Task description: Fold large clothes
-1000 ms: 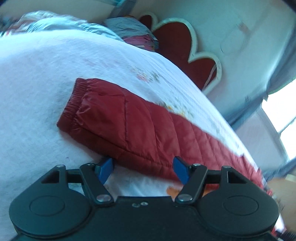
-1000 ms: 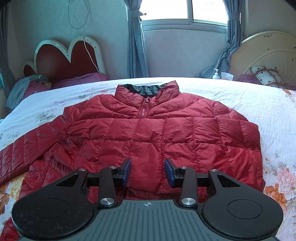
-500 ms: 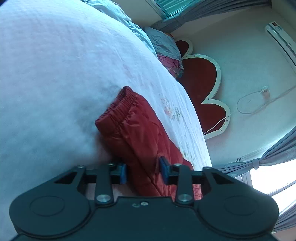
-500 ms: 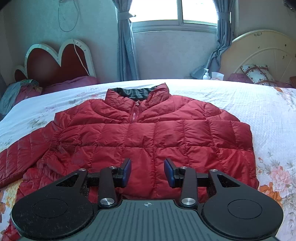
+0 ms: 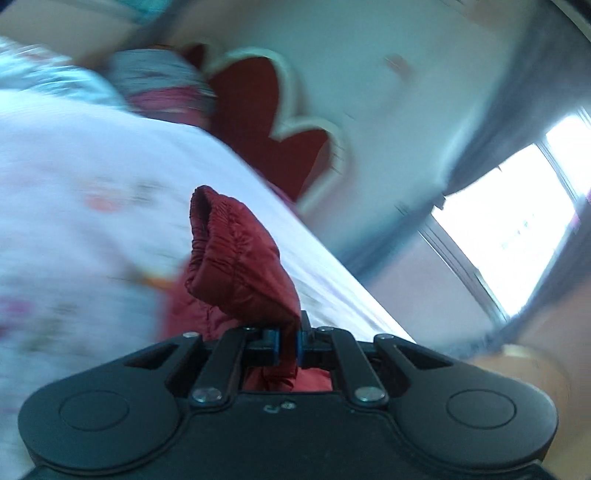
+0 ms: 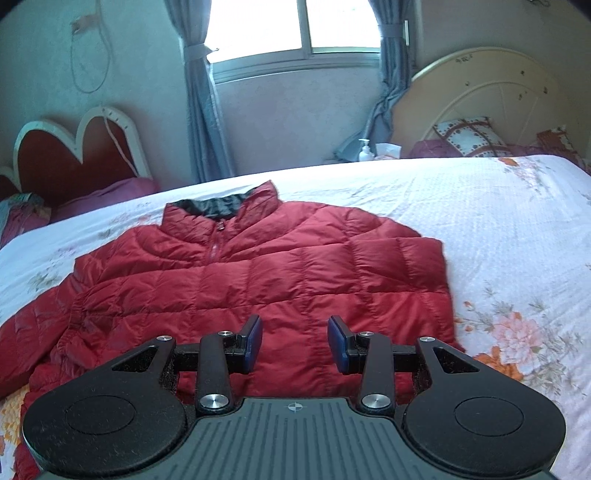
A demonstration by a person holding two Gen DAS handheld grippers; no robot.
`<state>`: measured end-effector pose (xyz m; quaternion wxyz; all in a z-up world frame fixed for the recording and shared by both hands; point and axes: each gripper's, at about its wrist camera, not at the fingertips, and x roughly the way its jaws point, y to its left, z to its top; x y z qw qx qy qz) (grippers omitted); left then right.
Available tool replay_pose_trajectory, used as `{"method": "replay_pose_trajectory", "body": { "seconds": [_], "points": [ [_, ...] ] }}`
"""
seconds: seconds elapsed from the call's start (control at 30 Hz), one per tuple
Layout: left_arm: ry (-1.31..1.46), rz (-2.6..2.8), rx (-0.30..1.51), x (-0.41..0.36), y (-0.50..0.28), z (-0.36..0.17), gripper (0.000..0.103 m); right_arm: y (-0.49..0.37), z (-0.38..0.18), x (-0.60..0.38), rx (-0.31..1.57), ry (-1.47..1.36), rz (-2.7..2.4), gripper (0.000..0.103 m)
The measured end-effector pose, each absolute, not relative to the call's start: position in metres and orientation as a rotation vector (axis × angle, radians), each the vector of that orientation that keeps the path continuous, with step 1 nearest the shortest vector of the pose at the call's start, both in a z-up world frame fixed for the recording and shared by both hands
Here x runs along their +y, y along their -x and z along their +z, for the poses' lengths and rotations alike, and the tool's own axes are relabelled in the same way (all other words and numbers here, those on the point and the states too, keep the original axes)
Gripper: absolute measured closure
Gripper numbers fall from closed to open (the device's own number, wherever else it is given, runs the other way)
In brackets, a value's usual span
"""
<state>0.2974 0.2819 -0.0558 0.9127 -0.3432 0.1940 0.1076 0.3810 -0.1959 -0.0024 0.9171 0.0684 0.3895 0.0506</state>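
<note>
Left gripper: fingers clamped on the sleeve, cuff raised at frame centre above the bed. Right gripper: fingers wide, holding nothing, at lower centre over the hem. The red jacket lies flat, front up, mid-frame, collar toward the window.

Judged step: fold the sleeve across the body. Carry the cuff low and level, lay it inside the side seam, and release only once flat. The view is blurred; slow the motion.
</note>
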Motion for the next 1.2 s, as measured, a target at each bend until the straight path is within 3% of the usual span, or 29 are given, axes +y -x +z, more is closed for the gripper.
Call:
{"method": "replay_pose_trajectory", "body": {
  "seconds": [0.27,0.53,0.87,0.9,0.97,1.0,1.03,1.07,1.2],
  "points": [
    [0.472,-0.075,0.578,0.142,-0.375,-0.045,0.095,-0.389,-0.006,-0.242,0.784,-0.231,0.076,0.064],
    [0.209,-0.261,0.602,0.000,-0.410,-0.035,0.095,-0.393,-0.012,-0.291,0.777,-0.330,0.064,0.064],
    [0.118,-0.433,0.772,-0.091,-0.437,-0.079,0.095,-0.382,-0.016,-0.351,0.789,-0.403,0.012,0.064],
    [0.117,-0.441,0.791,-0.096,-0.439,-0.084,0.093,-0.382,-0.016,-0.356,0.795,-0.415,0.016,0.064],
    [0.132,-0.470,0.821,-0.106,-0.439,-0.087,0.071,-0.380,-0.016,-0.364,0.799,-0.438,0.022,0.063],
    [0.144,-0.496,0.829,-0.108,-0.439,-0.088,0.049,-0.379,-0.015,-0.367,0.798,-0.443,0.021,0.057],
    [0.157,-0.512,0.821,-0.109,-0.437,-0.088,0.030,-0.380,-0.014,-0.368,0.796,-0.445,0.028,0.039],
    [0.167,-0.508,0.803,-0.110,-0.433,-0.084,0.027,-0.378,-0.012,-0.367,0.778,-0.446,0.038,0.010],
    [0.216,-0.485,0.661,-0.078,-0.408,-0.055,0.042,-0.382,-0.004,-0.356,0.738,-0.465,0.129,0.010]
  ]
}}
